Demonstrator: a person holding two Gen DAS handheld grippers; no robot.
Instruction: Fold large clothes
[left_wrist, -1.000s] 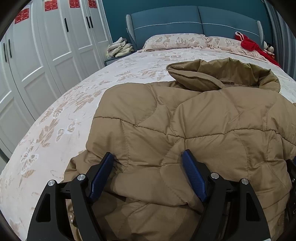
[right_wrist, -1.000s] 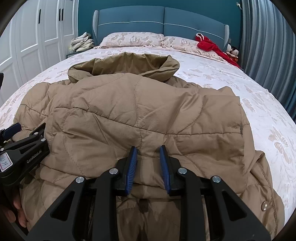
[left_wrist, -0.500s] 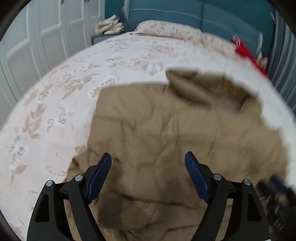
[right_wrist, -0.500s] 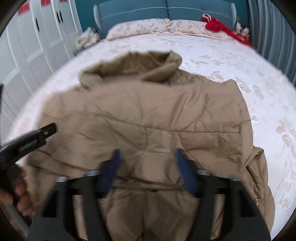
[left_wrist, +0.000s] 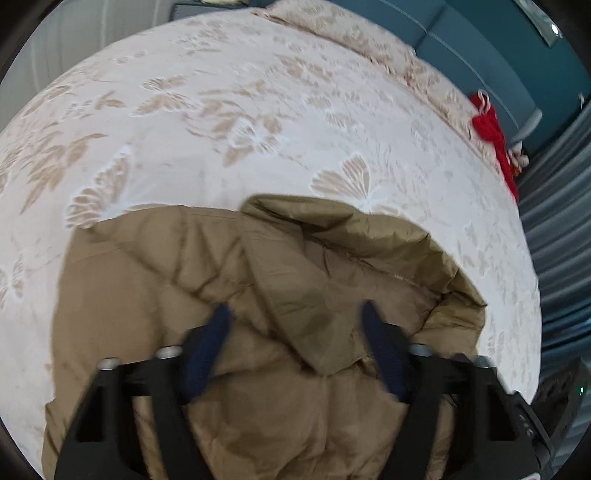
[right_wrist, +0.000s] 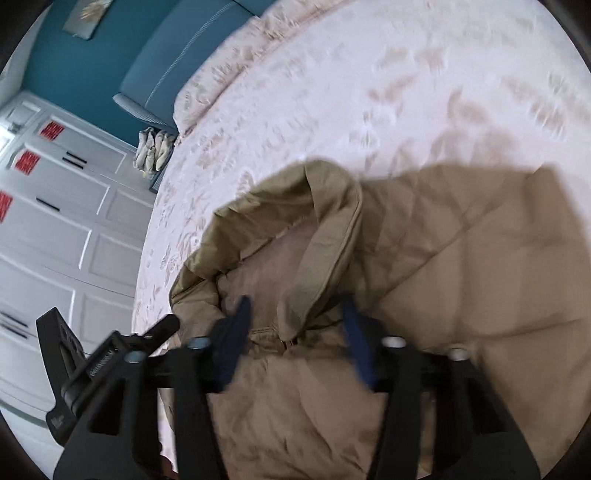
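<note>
A tan quilted hooded jacket (left_wrist: 155, 295) lies flat on the floral bedspread (left_wrist: 221, 110). In the left wrist view my left gripper (left_wrist: 295, 328) hovers over the hood (left_wrist: 332, 266); its jaws are closing with hood fabric between the blue pads (left_wrist: 216, 332), and no pinch shows. In the right wrist view my right gripper (right_wrist: 297, 321) is over the other side of the hood (right_wrist: 325, 229). Its jaws are closing around the hood's edge, still apart. The jacket (right_wrist: 480, 277) spreads to its right. The left gripper's black frame (right_wrist: 110, 362) shows at the lower left.
Pillows (left_wrist: 362, 40) and a teal headboard (left_wrist: 480, 55) lie at the far end of the bed. A red garment (left_wrist: 491, 129) lies near grey curtains (left_wrist: 561, 229). White wardrobe doors (right_wrist: 55, 229) and a pile of folded cloth (right_wrist: 153, 147) stand beside the bed.
Both grippers left the jacket's near hem and moved forward to the hood. The right gripper, narrow on the hem a second ago, opened wide. Both views rolled and tipped downward.
</note>
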